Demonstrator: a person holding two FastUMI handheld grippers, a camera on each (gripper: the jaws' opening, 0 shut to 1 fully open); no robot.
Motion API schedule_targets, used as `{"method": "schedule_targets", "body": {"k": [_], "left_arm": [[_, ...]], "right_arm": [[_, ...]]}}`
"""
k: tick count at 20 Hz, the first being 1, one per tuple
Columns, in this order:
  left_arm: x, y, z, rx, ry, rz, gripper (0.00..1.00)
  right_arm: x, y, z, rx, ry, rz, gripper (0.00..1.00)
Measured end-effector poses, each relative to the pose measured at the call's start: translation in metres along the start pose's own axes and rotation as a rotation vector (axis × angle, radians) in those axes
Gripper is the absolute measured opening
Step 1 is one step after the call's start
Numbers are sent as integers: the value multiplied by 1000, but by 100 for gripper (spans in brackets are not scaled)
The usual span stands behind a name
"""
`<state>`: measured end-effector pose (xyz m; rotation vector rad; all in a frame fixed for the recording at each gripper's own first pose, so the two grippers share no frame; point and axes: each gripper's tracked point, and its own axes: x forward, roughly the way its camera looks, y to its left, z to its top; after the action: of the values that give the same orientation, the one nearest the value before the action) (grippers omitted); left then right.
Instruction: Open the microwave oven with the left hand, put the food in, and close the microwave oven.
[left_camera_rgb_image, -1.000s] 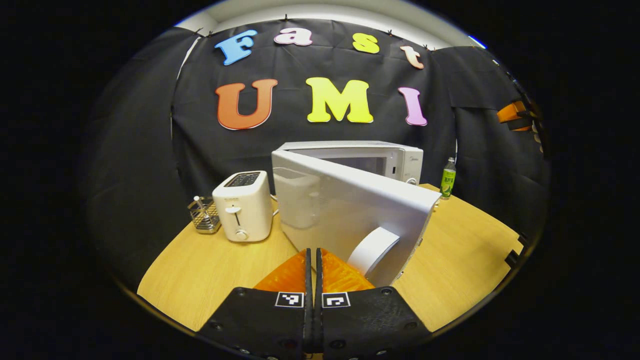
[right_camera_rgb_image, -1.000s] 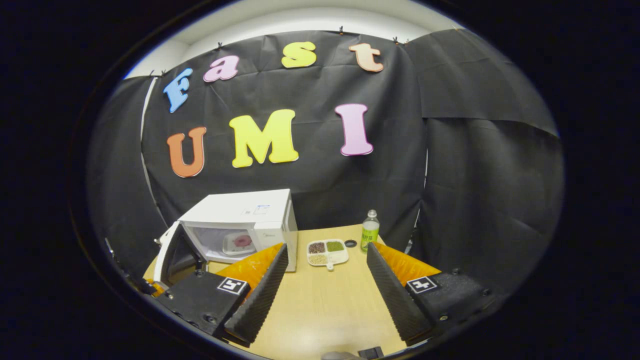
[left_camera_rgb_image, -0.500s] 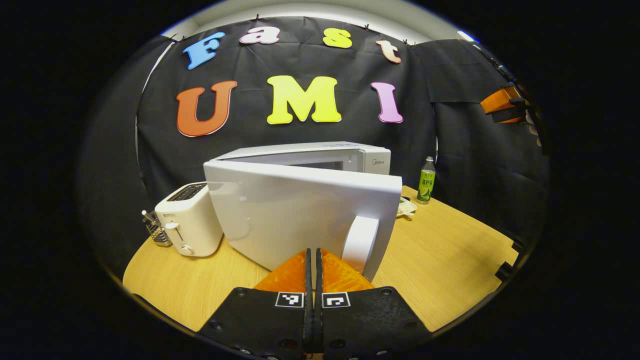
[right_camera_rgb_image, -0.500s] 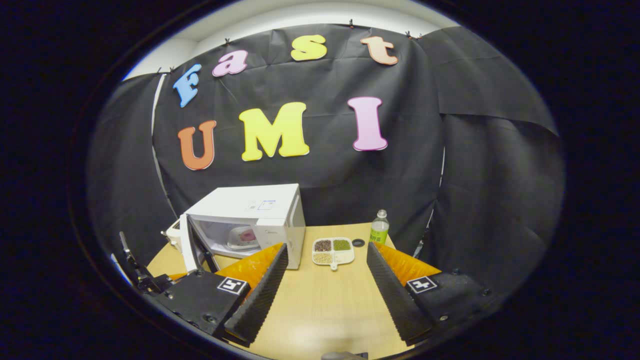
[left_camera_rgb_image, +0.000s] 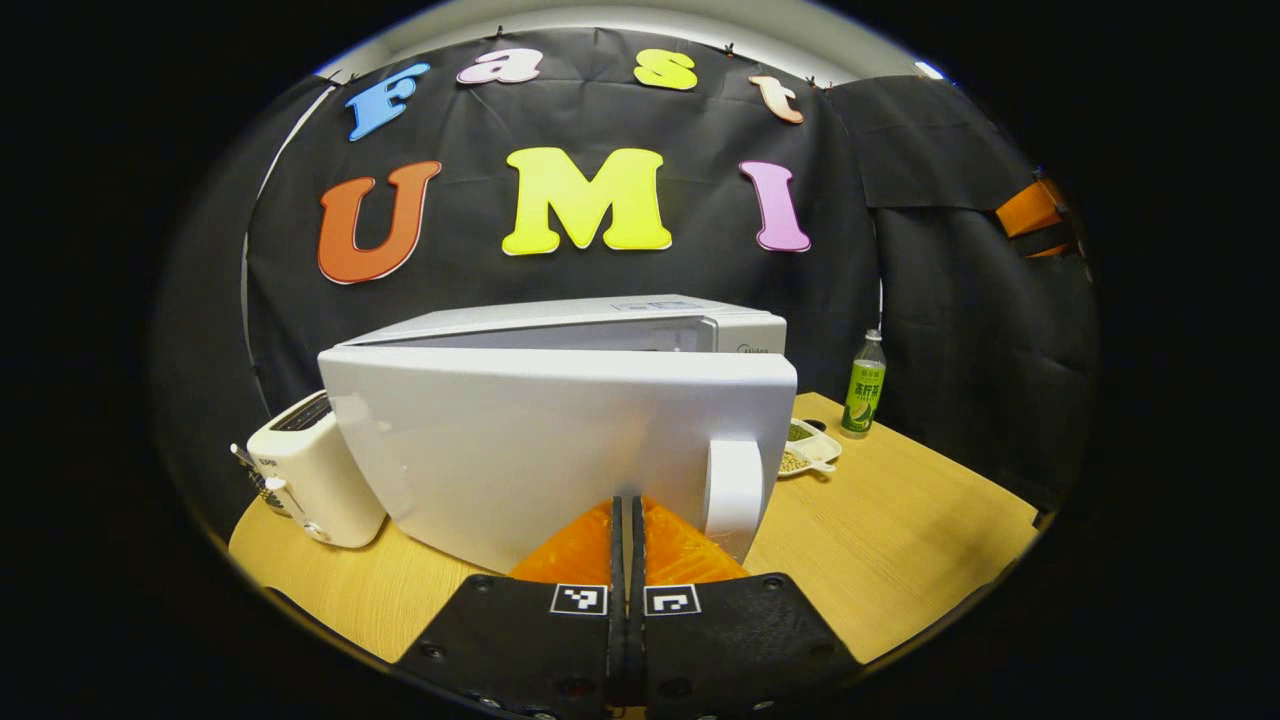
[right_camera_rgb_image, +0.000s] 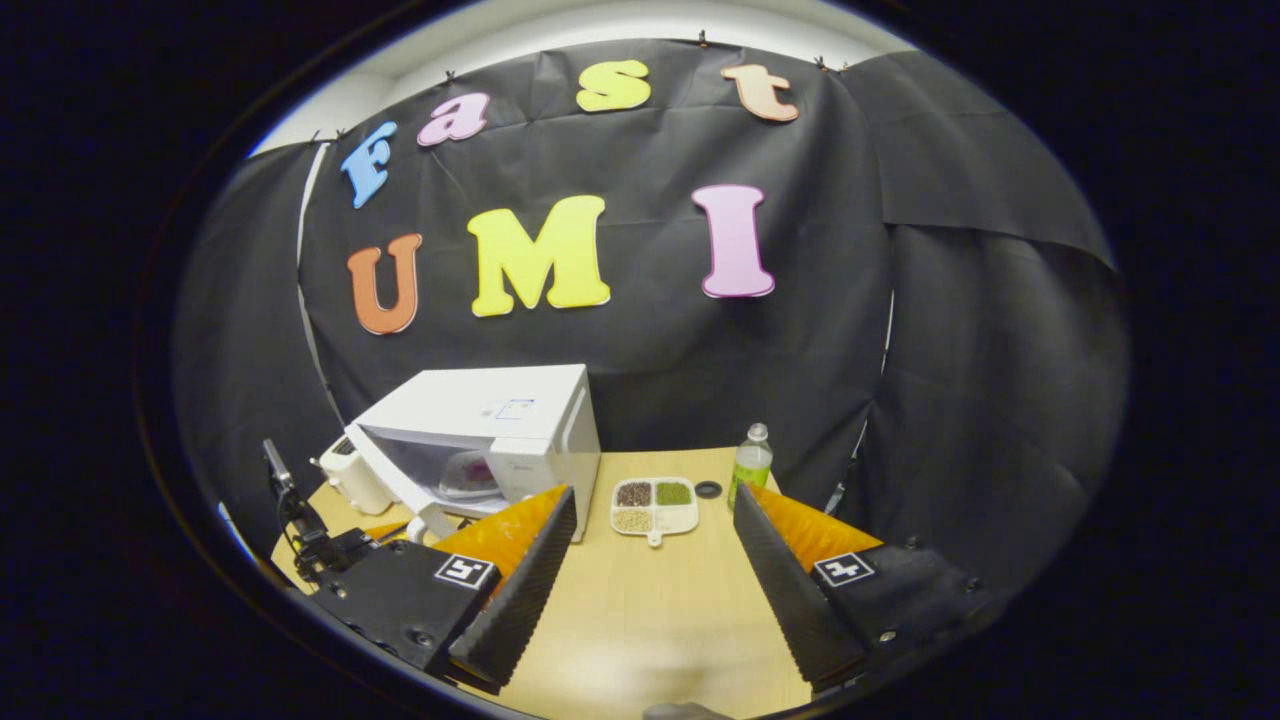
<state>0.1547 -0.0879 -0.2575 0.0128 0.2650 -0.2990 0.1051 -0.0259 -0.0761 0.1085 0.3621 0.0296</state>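
Pale wood forms the bench (left_camera_rgb_image: 900, 520) that carries everything in the left gripper view. At the far left stands a white toaster (left_camera_rgb_image: 305, 480), partly cut off by the edge, with a bit of a wire rack (left_camera_rgb_image: 250, 475) peeking out beside it. Next to the toaster sits the white microwave oven (left_camera_rgb_image: 640, 325), whose door (left_camera_rgb_image: 540, 450) is swung most of the way toward the body, leaving a narrow gap along the top. The door's white handle (left_camera_rgb_image: 735, 485) stands upright near its right edge. The left claw (left_camera_rgb_image: 627, 520) points at the lower part of the door just left of the handle, its two fingers pressed together with nothing between them; whether the tips touch the door cannot be told. Right of the oven lies a white divided dish (left_camera_rgb_image: 810, 450) with grains, and beyond it stands a green-labelled bottle (left_camera_rgb_image: 865, 385).

In the right gripper view, the left claw (right_camera_rgb_image: 310, 540) shows at the far left edge, in front of the oven door (right_camera_rgb_image: 395, 480). Through the gap a plate of food (right_camera_rgb_image: 465, 480) shows dimly inside the oven. The divided dish (right_camera_rgb_image: 655, 505) lies on the bench just right of the oven, with a small dark ring (right_camera_rgb_image: 708, 489) and the bottle (right_camera_rgb_image: 750, 465) beside it. The right claw (right_camera_rgb_image: 650, 560) hangs above the bench, its fingers wide apart and holding nothing.
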Motion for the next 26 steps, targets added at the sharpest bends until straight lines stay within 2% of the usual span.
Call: {"method": "schedule_targets", "body": {"k": [9,10,11,12,13,14,22,23,26], "left_arm": [[64,-16,13,-2,1,-9,0],[68,-15,15,-2,0,-5,0],[74,-15,17,-7,-2,-1,0],[79,-15,18,-12,-4,4,0],[85,-15,20,-15,-4,10,0],[90,-15,22,-18,-6,16,0],[92,-12,24,0,-5,35,0],[94,-12,24,0,-4,40,0],[103,-11,25,-6,-5,54,0]], "right_arm": [[9,-17,-4,21,23,-21,92],[10,-18,-2,22,22,-21,100],[10,-19,-2,22,21,-20,92],[11,-20,-2,20,19,-20,92],[12,-21,-1,20,20,-19,100],[13,-21,-2,21,22,-18,92],[22,-25,-7,23,39,-6,92],[23,-23,-6,25,41,-1,100],[23,-17,-5,18,40,15,100]]}}
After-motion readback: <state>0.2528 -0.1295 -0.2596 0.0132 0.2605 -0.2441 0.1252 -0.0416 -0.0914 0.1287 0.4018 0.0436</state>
